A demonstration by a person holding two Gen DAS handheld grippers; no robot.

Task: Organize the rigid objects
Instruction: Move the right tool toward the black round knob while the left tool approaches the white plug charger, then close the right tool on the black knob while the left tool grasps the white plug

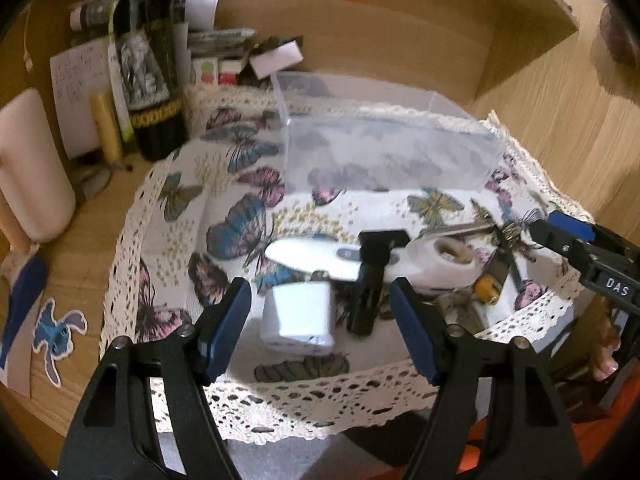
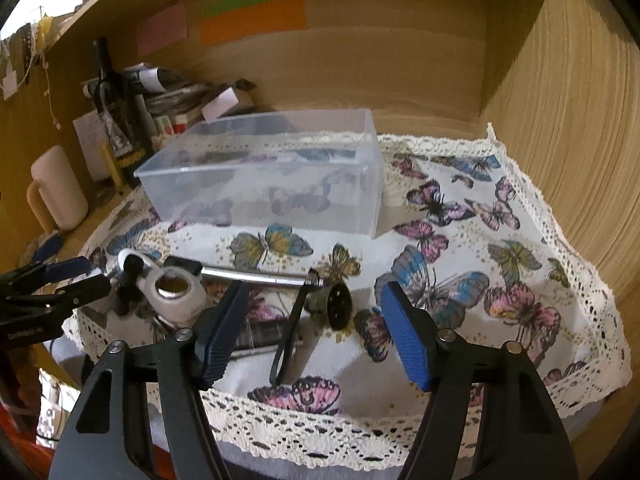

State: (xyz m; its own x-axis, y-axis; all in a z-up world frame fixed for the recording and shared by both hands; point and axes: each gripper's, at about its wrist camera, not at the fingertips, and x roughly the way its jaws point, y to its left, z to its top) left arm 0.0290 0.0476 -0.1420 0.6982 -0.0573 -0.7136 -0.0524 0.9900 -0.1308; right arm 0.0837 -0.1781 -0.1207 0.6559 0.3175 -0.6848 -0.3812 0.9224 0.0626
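A heap of small rigid items lies on the butterfly cloth [image 1: 248,216]. In the left wrist view, a white cube-shaped plug [image 1: 298,320] and a black clip-like piece [image 1: 372,280] lie between the fingers of my left gripper [image 1: 322,312], which is open and touches neither. Behind them are a flat white oval gadget [image 1: 308,258] and a white tape roll [image 1: 434,264]. My right gripper [image 2: 314,316] is open above a black round part with a strap [image 2: 338,306] and a metal rod [image 2: 256,276]. The clear plastic box [image 2: 272,172] stands empty behind the heap.
A dark wine bottle [image 1: 148,60], papers and a pink mug [image 1: 34,168] crowd the back left of the wooden desk. A wooden side wall [image 2: 560,140] rises on the right. The lace edge of the cloth [image 2: 320,424] hangs over the front of the desk.
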